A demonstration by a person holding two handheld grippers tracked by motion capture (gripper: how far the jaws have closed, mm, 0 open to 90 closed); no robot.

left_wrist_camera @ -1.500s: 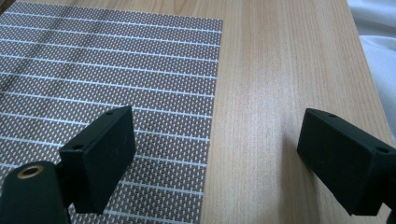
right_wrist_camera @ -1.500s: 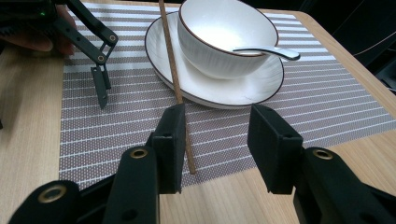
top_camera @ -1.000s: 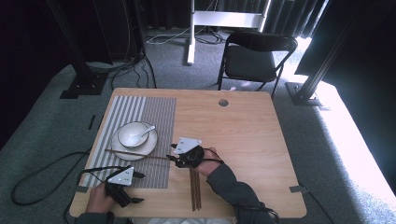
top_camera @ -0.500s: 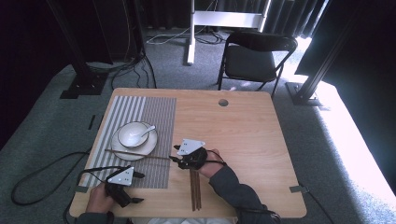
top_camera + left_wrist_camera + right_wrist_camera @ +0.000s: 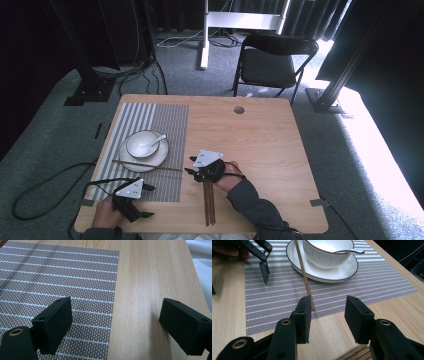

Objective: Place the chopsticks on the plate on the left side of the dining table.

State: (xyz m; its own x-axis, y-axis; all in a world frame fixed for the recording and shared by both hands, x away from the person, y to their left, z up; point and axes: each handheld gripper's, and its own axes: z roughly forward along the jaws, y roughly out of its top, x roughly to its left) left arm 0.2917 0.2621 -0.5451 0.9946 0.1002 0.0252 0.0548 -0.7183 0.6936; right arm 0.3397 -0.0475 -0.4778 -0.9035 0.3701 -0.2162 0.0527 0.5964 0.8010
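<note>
In the high view, the right tool (image 5: 194, 172) sits at lower centre of the frame, just right of the striped placemat (image 5: 170, 120) on the worktop (image 5: 260, 145). Its jaws stand apart with nothing between them. Just left of it, a single chopstick (image 5: 145, 165) lies across the near rim of the plate (image 5: 130, 161), which carries a white bowl (image 5: 141, 143) with a spoon (image 5: 159, 140). Below the right tool, more dark chopsticks (image 5: 209, 207) lie on the bare wood. The left tool (image 5: 145, 214) rests at lower left, jaws wide apart over the placemat's edge, holding nothing.
</note>
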